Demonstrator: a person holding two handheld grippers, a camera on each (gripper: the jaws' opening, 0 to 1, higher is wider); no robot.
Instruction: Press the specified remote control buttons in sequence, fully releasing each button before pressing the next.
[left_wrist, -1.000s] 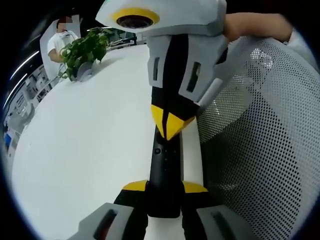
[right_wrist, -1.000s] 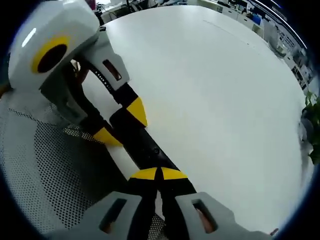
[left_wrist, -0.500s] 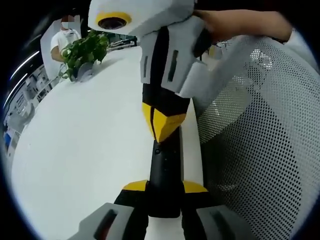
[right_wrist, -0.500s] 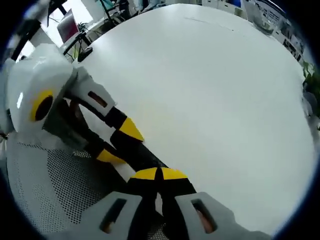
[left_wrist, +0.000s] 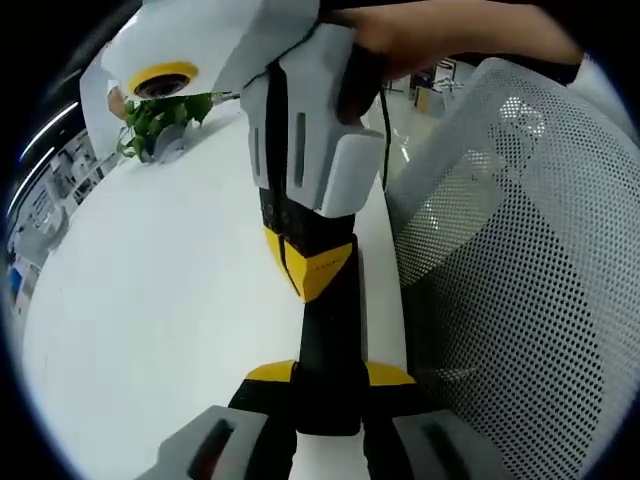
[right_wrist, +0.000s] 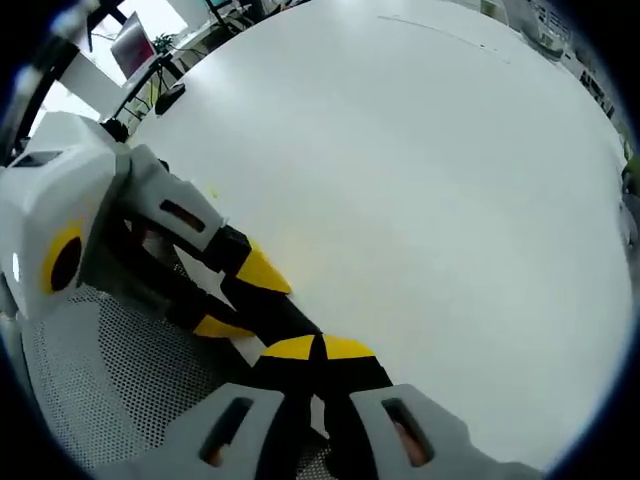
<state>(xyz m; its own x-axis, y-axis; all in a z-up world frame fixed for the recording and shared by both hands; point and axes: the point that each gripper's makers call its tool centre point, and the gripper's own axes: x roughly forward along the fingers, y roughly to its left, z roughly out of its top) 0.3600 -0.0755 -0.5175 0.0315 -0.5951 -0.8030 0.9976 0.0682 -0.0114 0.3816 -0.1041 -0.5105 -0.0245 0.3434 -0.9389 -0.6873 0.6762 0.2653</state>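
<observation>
While the left gripper's (left_wrist: 328, 385) jaws clamp the remote (left_wrist: 330, 340) lengthwise, the right gripper's (left_wrist: 310, 270) closed jaws press it.

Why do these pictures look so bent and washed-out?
Left gripper view: the fisheye lens curves the white table and the grey mesh chair back; the leafy green plant sits small and soft. Right gripper view: even light washes the table, shadows faint.
</observation>
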